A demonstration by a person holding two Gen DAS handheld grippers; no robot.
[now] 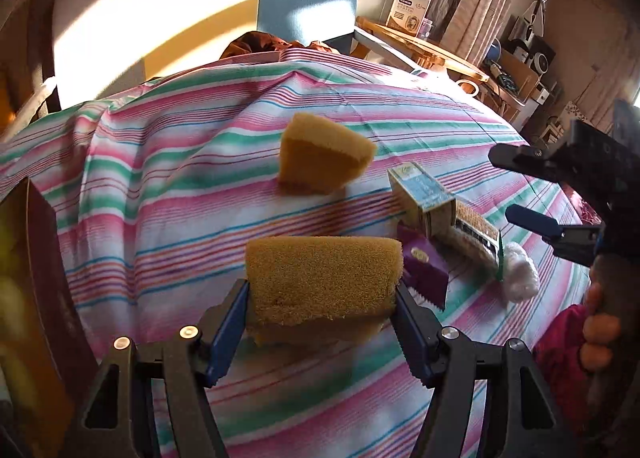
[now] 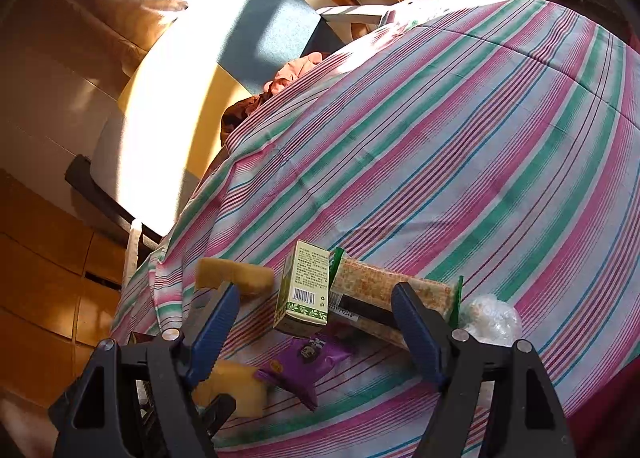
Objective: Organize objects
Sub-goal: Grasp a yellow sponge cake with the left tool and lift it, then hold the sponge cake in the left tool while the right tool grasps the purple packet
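We have the near sponge (image 1: 320, 278) clamped in our left gripper (image 1: 322, 310), just above the striped bed (image 1: 160, 185). Our right gripper (image 2: 316, 318) hangs with jaws apart over the green box (image 2: 304, 290) and cracker packet (image 2: 384, 298). Next we likely carry this sponge beside the far sponge (image 1: 324, 157).

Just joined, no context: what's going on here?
A person is sorting small items on a striped bedsheet with two handheld grippers. The left gripper is clamped on a yellow sponge. The right gripper is open, holding nothing, above a green box, cracker pack and purple packet. A second sponge lies farther back.
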